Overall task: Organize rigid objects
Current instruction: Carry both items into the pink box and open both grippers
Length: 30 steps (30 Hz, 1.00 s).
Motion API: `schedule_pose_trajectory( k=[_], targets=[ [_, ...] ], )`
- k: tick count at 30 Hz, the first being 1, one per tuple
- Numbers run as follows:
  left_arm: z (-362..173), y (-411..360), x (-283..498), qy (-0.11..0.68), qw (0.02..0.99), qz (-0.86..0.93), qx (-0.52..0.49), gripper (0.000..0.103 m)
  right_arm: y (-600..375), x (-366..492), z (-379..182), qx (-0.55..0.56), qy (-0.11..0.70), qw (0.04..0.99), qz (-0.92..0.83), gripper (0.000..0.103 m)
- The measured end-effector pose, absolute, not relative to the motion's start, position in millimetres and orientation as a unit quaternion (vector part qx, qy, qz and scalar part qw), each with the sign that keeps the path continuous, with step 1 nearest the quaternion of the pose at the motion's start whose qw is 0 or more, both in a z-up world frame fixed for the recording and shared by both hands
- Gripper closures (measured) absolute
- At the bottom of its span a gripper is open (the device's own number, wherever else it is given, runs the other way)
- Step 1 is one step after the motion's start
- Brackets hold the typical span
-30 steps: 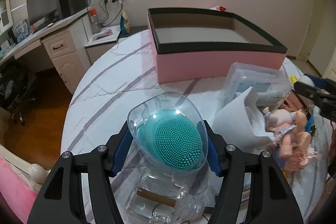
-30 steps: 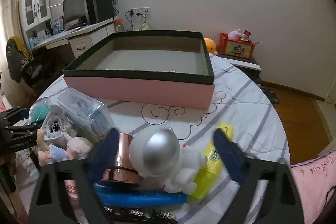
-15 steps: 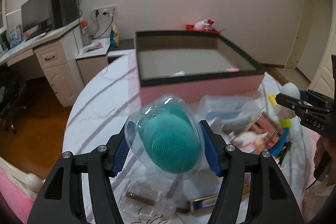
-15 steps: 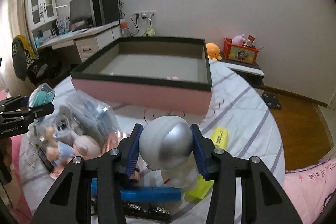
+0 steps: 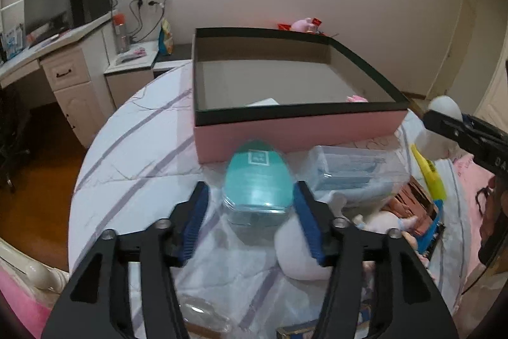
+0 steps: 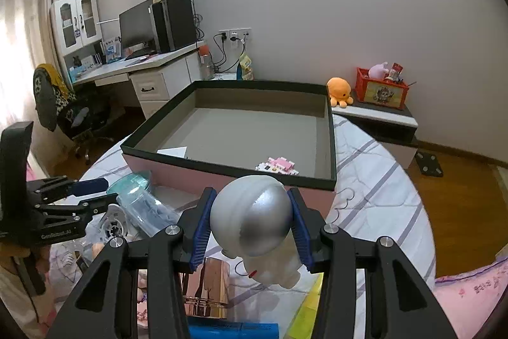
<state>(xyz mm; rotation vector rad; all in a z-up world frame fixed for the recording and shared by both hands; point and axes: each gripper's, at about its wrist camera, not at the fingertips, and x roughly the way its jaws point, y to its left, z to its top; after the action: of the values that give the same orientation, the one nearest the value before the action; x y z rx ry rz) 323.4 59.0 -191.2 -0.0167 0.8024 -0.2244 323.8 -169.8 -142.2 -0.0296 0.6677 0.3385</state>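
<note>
Pink box (image 5: 298,129) sits in the middle of the bed, and just in front of it the left gripper (image 5: 250,220) has its blue fingers (image 5: 198,224) spread wide, with gaps on both sides of the teal brush case (image 5: 257,180) between them. Only the right wrist view looks down into the box, where a white card (image 6: 173,152) lies near the left front corner and a small pink block toy (image 6: 279,166) near the right front corner. To the right, in front of the box, the right gripper (image 6: 250,224) squeezes the astronaut toy (image 6: 254,221) by its silver helmet, its lower body hidden.
</note>
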Motion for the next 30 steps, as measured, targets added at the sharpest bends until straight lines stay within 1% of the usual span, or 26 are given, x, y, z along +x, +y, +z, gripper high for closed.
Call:
schedule_pose_trajectory(
  k=[1,2,5,9,13,15,17,19,22,25,27,29,30],
  targets=[
    [-192.6,60.0,327.5,0.394,0.913,-0.105,-0.01,0.032,-169.7,324.6,-143.4,-0.013,0.328,0.93,0.167,0.057],
    [-193.7,60.8,330.6,0.397,0.911,-0.108,-0.018,0.031,-169.7,325.7,-144.5,-0.011,0.33,0.928,0.17,0.056],
    [-198.5,59.5,339.4,0.411,0.903,-0.118,-0.036,0.03,-169.9,326.3,-144.7,-0.009,0.33,0.928,0.174,0.056],
    [-199.7,50.9,345.5,0.411,0.904,-0.114,-0.025,0.029,-172.4,330.6,-146.8,-0.005,0.334,0.926,0.174,0.056],
    [-210.3,55.7,360.9,0.429,0.895,-0.109,-0.062,0.024,-173.7,334.3,-148.9,-0.001,0.339,0.924,0.177,0.056],
    [-210.4,54.9,363.2,0.433,0.893,-0.11,-0.055,0.023,-174.1,335.6,-149.5,-0.003,0.341,0.923,0.178,0.056],
    [-210.0,53.8,366.0,0.439,0.893,-0.093,-0.039,0.015,-174.7,336.1,-149.3,-0.002,0.341,0.923,0.178,0.056],
    [-210.5,54.5,369.3,0.444,0.892,-0.08,-0.027,0.012,-174.6,337.4,-149.6,-0.004,0.344,0.922,0.177,0.056],
    [-210.4,57.1,370.0,0.451,0.89,-0.062,-0.011,0.012,-174.3,337.4,-149.7,-0.004,0.346,0.921,0.178,0.056],
    [-205.8,57.6,364.5,0.449,0.892,-0.028,0.032,0.012,-173.2,337.1,-150.8,-0.008,0.348,0.92,0.179,0.056],
    [-209.3,63.8,369.0,0.456,0.889,-0.001,0.043,0.015,-172.1,337.8,-150.9,-0.008,0.347,0.92,0.181,0.056],
    [-215.1,75.4,374.7,0.471,0.882,-0.023,0.005,0.027,-171.1,338.6,-150.4,-0.007,0.346,0.92,0.183,0.056],
    [-217.1,77.6,375.7,0.475,0.879,-0.033,-0.006,0.029,-170.1,338.9,-150.3,-0.006,0.346,0.92,0.184,0.056]
  ],
)
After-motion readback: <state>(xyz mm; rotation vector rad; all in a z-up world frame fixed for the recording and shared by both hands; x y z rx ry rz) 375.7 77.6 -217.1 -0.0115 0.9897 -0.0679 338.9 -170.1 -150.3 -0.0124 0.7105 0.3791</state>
